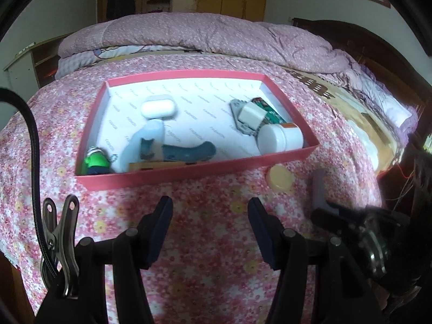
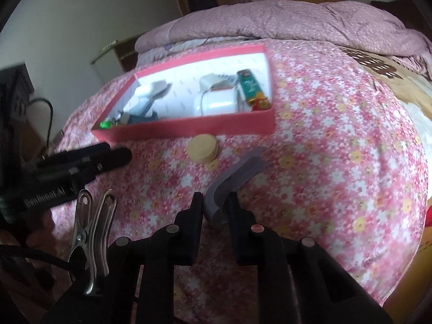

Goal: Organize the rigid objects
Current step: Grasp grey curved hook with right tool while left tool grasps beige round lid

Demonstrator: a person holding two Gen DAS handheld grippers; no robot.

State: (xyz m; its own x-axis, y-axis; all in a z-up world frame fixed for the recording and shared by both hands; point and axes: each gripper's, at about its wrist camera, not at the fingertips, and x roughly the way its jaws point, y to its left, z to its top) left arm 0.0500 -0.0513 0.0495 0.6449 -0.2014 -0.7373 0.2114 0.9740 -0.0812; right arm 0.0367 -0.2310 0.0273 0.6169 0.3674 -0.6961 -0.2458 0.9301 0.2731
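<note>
My right claw (image 2: 215, 202) is clamped on the near end of the curved grey piece (image 2: 235, 174), lying on the bed (image 2: 337, 145). Just beyond it sits the round yellow lid (image 2: 203, 146), then the red box (image 2: 189, 128). My left claw (image 1: 210, 210) hangs half open, nothing in it.

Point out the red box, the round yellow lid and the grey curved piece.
red box (image 1: 172, 176): left wrist view, on its near outer wall.
round yellow lid (image 2: 203, 146): right wrist view, on its flat top.
grey curved piece (image 2: 237, 174): right wrist view, on its middle bend.
</note>
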